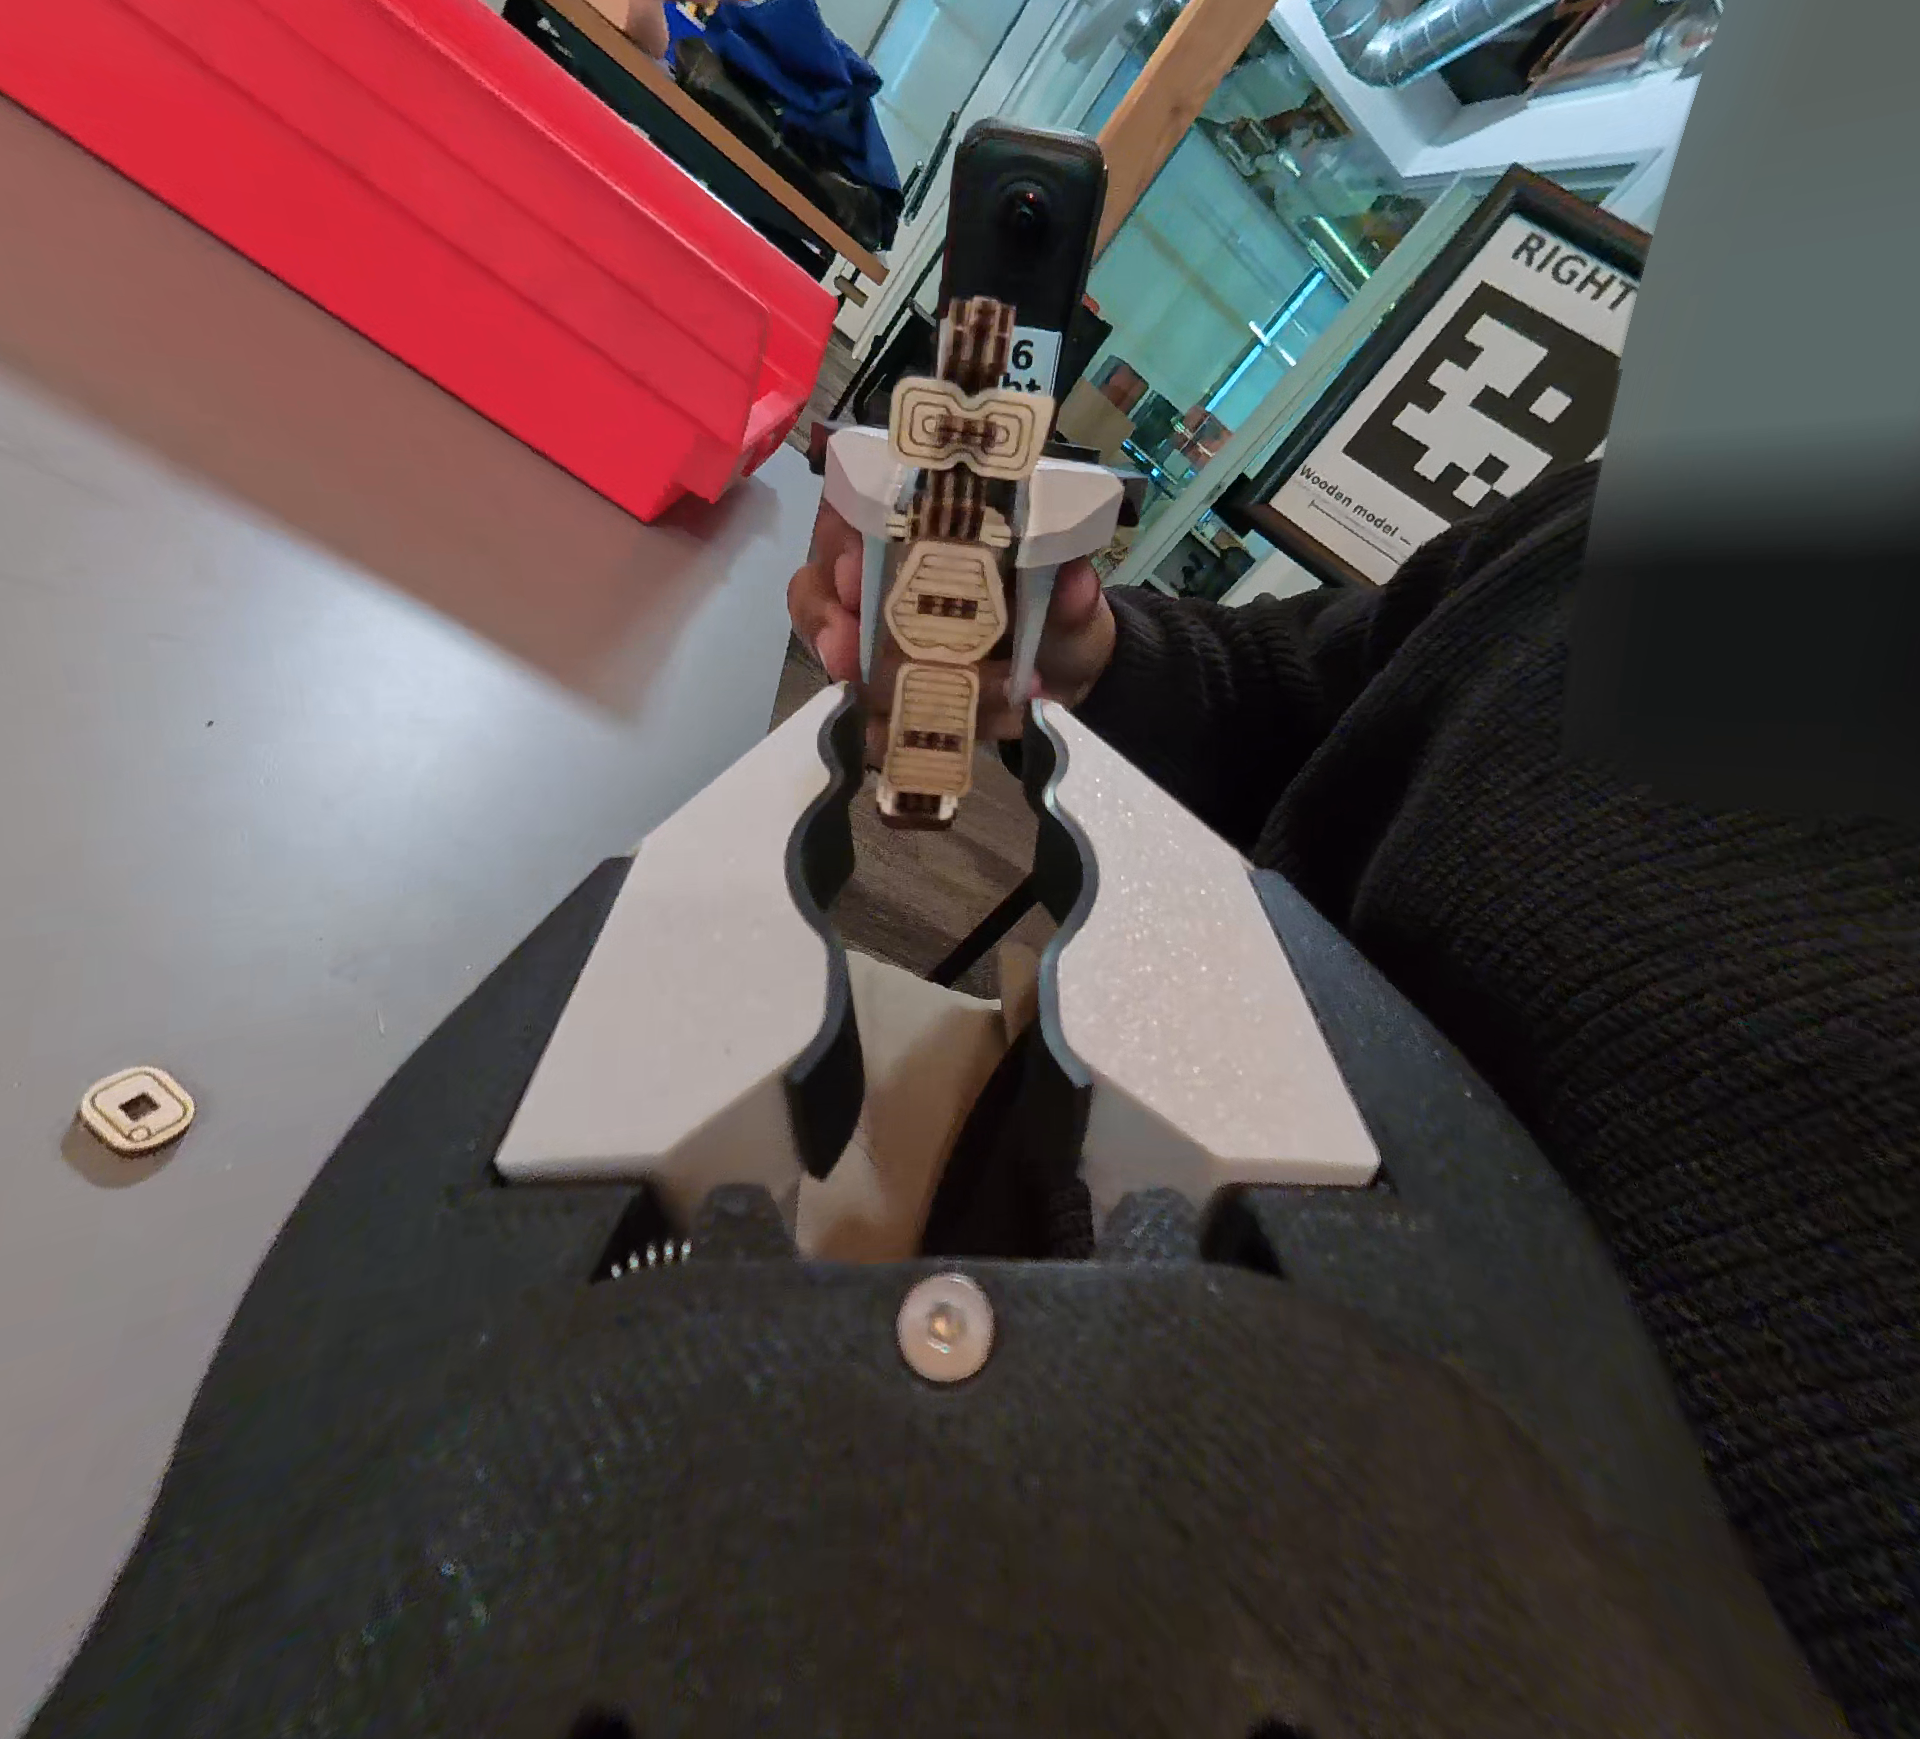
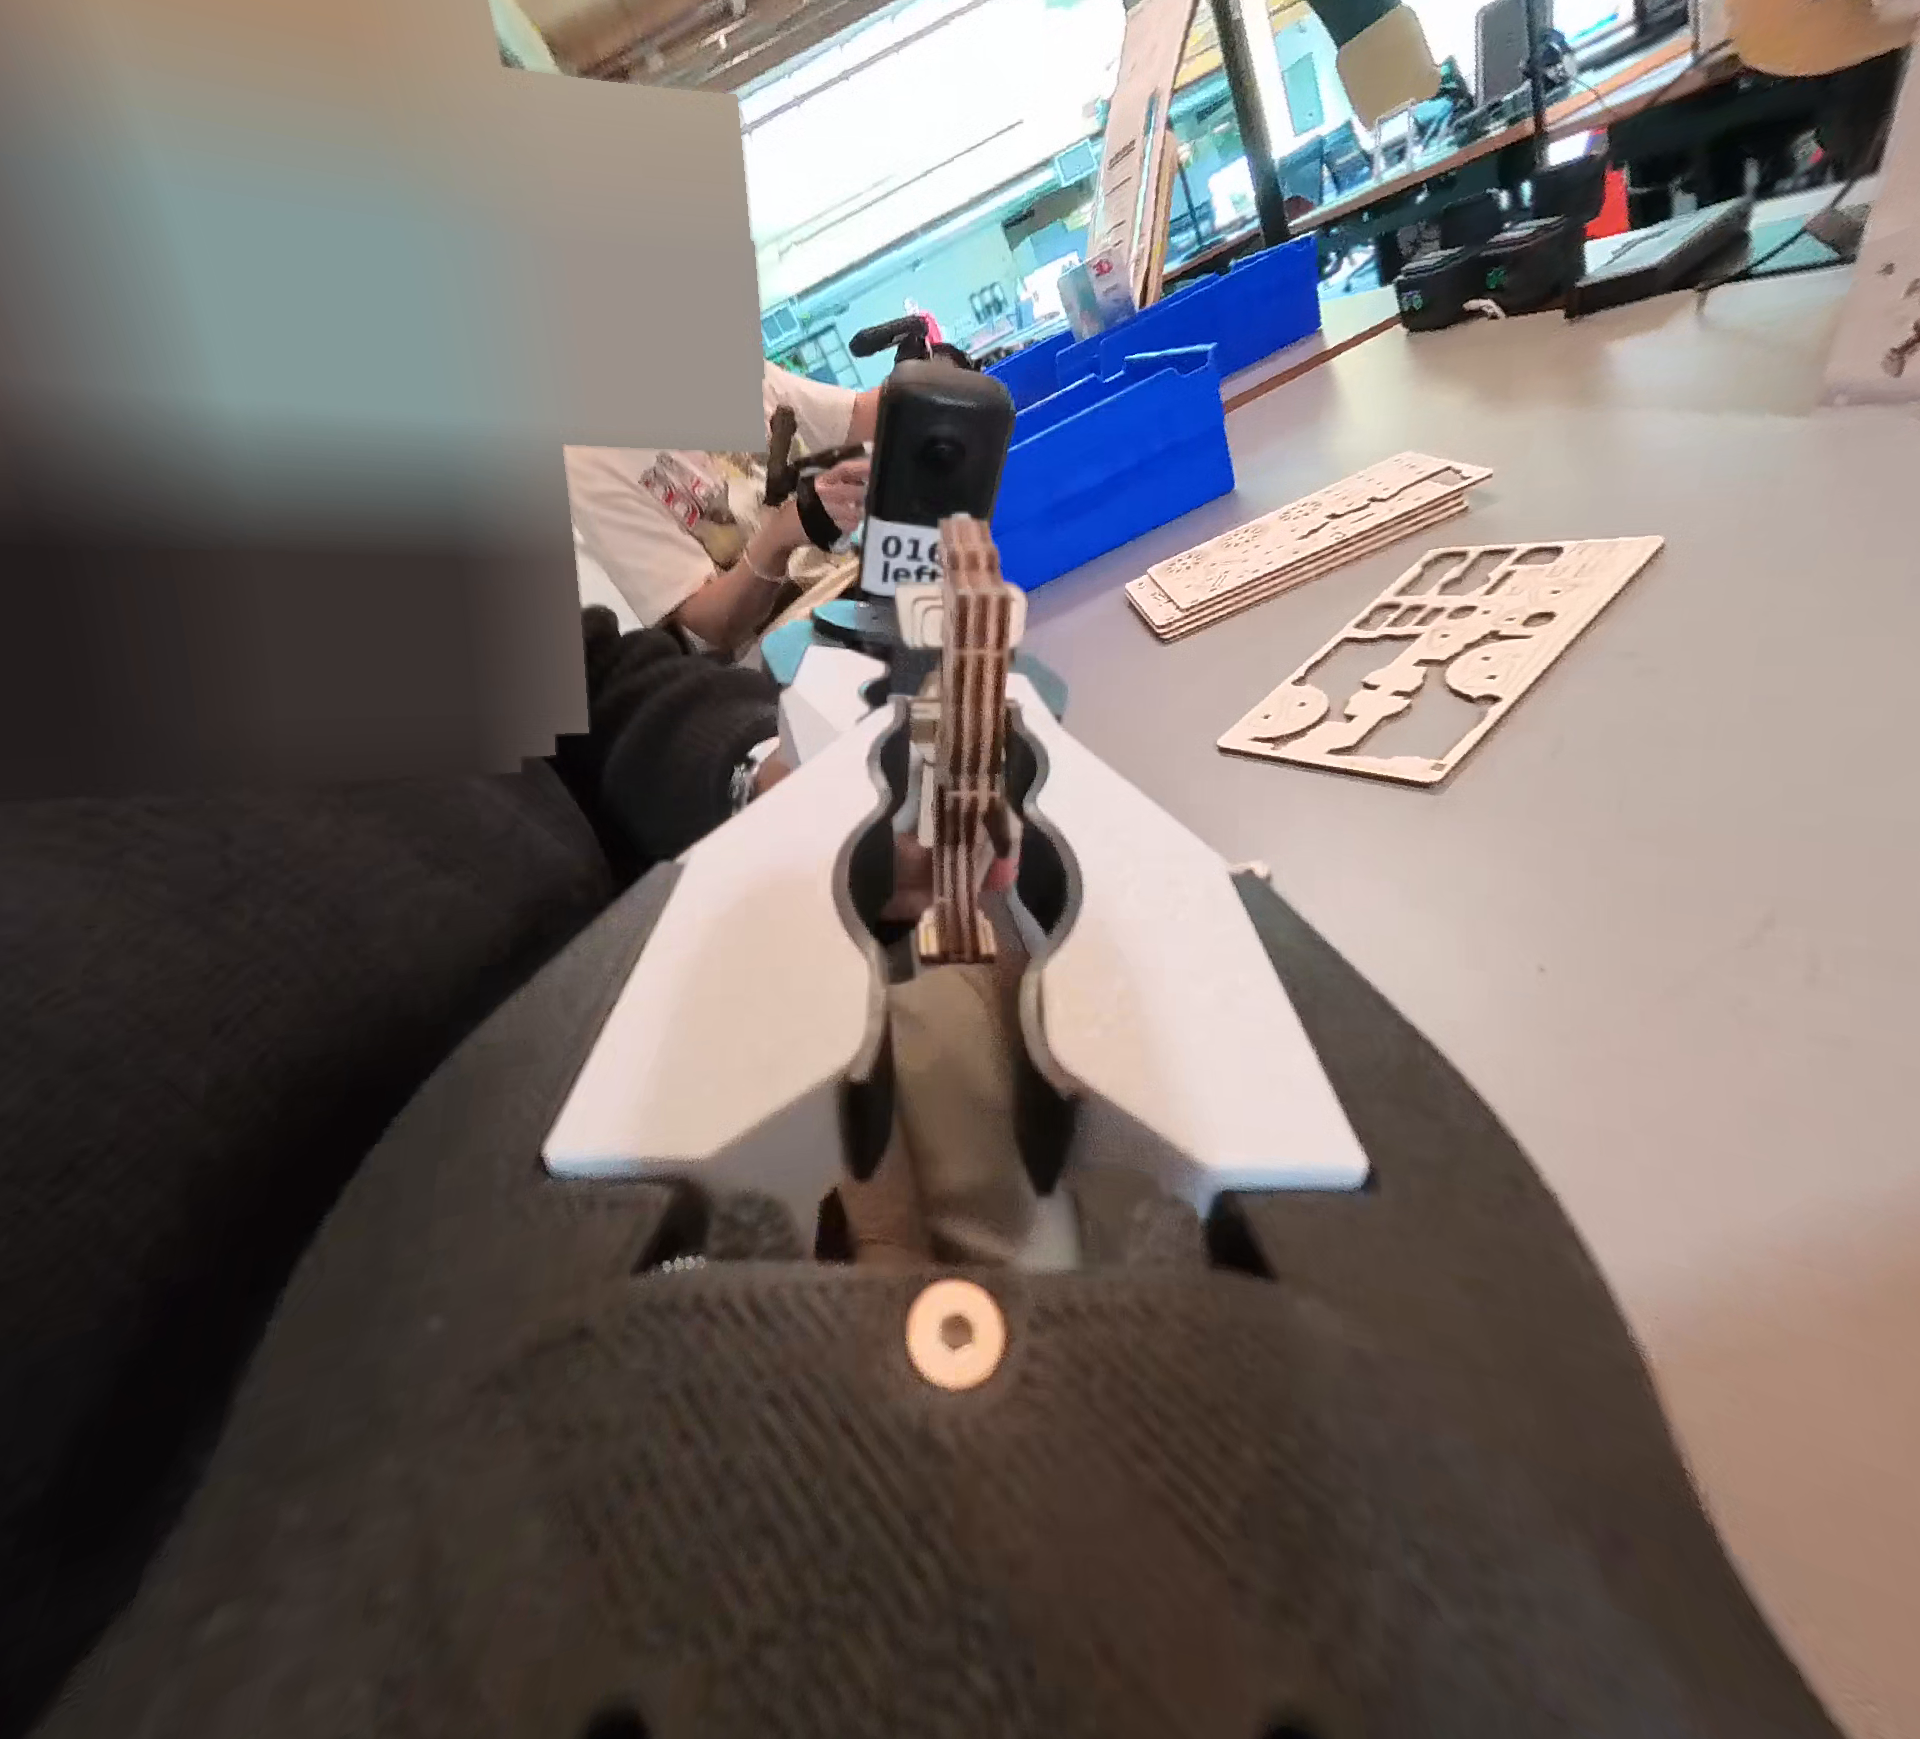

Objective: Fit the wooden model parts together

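The wooden model [image 2: 961, 754] is clamped edge-on between the right gripper [image 2: 956, 744] fingers, raised off the table [image 2: 1558, 962]. The left gripper [image 1: 940, 733] is spread, just short of the model's lower end. Beyond lie a small square piece [image 1: 137, 1109], a punched-out sheet [image 2: 1444, 661], stacked sheets [image 2: 1309, 541], blue bins [image 2: 1112, 463], a red bin [image 1: 364, 183] and a printed marker sign [image 1: 1475, 401].

Left gripper [image 1: 943, 733] fingers parted, right gripper [image 2: 954, 759] fingers closed in a grip, the two facing each other.

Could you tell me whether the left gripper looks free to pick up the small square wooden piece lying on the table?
Probably yes: the left gripper is open and empty, and the small square piece lies alone on bare table, nothing around it.
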{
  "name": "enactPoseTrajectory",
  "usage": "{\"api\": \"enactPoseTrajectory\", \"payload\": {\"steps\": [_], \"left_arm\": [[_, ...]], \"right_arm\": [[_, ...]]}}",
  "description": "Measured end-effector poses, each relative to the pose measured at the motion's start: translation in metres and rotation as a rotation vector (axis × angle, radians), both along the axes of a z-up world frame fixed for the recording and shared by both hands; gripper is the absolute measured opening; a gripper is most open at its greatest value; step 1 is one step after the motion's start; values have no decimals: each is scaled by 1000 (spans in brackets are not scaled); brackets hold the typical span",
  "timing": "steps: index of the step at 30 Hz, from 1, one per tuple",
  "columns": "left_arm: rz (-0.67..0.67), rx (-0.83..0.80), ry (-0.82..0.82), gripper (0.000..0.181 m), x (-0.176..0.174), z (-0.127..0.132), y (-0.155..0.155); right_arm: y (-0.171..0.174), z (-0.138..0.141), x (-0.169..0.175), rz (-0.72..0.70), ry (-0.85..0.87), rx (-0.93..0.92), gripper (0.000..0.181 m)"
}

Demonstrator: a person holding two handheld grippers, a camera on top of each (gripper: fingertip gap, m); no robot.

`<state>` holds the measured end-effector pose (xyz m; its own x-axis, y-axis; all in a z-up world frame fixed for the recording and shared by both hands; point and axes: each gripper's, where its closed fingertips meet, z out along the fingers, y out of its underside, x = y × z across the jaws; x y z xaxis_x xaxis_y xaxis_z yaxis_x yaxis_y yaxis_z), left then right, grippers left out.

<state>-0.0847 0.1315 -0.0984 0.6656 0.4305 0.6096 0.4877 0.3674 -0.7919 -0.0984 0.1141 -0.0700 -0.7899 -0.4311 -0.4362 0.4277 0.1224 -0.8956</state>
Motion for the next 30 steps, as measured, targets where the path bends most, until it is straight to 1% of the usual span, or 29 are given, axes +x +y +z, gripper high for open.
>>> {"api": "enactPoseTrajectory", "payload": {"steps": [3, 5, 10, 14, 16, 18, 20, 25, 27, 30], "left_arm": [[18, 48, -23, 24, -4, 1, -6], [13, 89, -17, 15, -3, 5, -10], [46, 118, -15, 15, -7, 9, -22], [115, 100, -59, 15, -15, 1, -37], [159, 86, -93, 15, -20, -6, -46], [205, 48, -122, 15, -25, -15, -54], [225, 19, -130, 15, -27, -18, -58], [242, -108, -90, 15, -27, -22, -55], [255, -190, -61, 15, -28, -24, -55], [276, -383, 30, 15, -27, -27, -55]], "right_arm": [[-5, -3, 3, 13, -77, 24, 17], [-7, -6, 5, 19, -104, 42, 17], [-10, -11, 2, 22, -128, 64, 16], [-10, -19, 0, 43, -128, 102, 30], [-11, -23, -6, 15, -95, 120, 34], [-11, -28, -13, -21, -30, 132, 33], [-11, -33, -18, -64, 70, 145, 32], [-12, -44, -15, -136, 446, 150, 32], [-12, -46, -11, -155, 598, 131, 30], [-12, -48, -13, -199, 763, 108, 28]]}}
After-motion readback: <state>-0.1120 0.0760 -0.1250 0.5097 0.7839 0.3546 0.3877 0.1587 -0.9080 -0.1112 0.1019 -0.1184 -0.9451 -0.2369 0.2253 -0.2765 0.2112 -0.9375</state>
